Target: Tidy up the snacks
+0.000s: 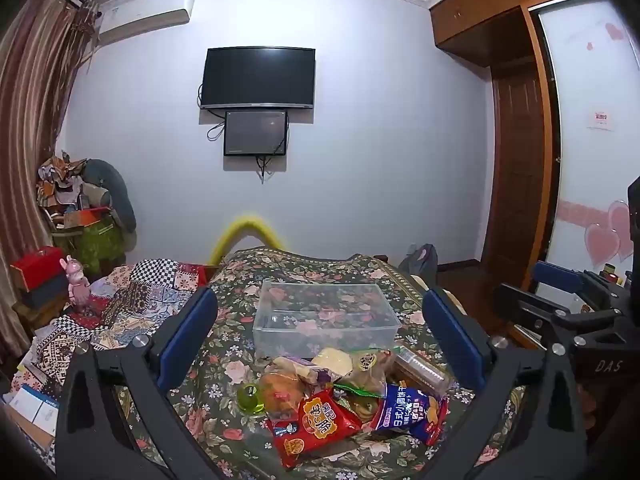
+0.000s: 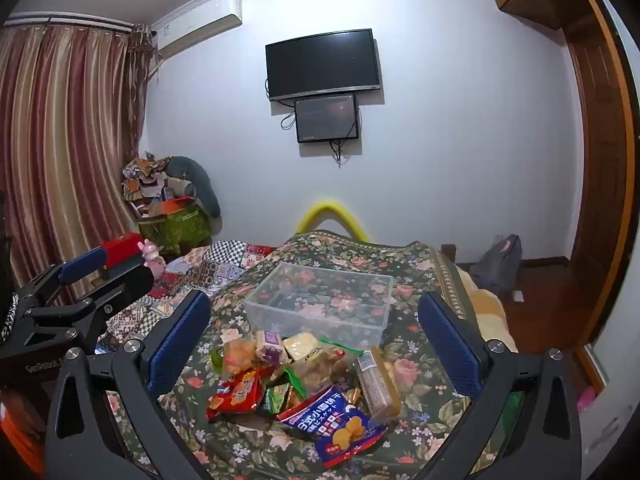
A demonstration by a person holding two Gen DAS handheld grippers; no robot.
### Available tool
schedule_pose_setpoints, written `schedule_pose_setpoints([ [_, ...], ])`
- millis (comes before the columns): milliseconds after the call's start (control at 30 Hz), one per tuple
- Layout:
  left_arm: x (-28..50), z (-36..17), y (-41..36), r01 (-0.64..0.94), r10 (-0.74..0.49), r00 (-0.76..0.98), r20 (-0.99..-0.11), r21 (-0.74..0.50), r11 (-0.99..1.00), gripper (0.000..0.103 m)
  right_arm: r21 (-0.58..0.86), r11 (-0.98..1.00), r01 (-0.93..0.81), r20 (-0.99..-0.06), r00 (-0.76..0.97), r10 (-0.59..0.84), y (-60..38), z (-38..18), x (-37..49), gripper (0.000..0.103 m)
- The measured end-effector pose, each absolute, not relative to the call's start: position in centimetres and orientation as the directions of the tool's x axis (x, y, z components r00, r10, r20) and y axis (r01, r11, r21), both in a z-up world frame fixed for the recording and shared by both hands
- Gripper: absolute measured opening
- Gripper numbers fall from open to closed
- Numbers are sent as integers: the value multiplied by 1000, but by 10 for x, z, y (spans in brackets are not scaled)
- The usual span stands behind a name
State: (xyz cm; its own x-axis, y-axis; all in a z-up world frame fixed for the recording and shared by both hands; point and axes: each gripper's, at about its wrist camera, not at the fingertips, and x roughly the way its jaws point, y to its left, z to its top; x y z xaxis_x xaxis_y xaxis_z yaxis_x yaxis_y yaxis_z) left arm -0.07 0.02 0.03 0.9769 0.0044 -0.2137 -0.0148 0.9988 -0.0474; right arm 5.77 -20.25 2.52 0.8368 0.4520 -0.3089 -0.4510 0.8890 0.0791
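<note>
Both jaws spread, left gripper (image 1: 320, 340) and right gripper (image 2: 316, 338) empty; pinch the red crinkly snack packet (image 1: 316, 426) edge-on, then lift toward the clear plastic box (image 1: 326, 316) at 12 o'clock

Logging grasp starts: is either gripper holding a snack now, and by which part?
Nothing is held. The left gripper and right gripper are both open above the snack pile.

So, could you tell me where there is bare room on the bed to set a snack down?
The clear bin is empty inside. Bare floral bedspread lies beyond the bin toward the yellow hoop, and left of the snack pile. The strip between pile and bin is crowded: snacks reach the bin's near wall.
</note>
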Motion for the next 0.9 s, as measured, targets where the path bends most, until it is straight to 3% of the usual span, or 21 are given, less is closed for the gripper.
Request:
schedule_pose_setpoints([
  [900,8,-7,-2,-8,-5,967,-255,-51,999,103,78,891,-448,-298,842,449,-206,37,56,103],
])
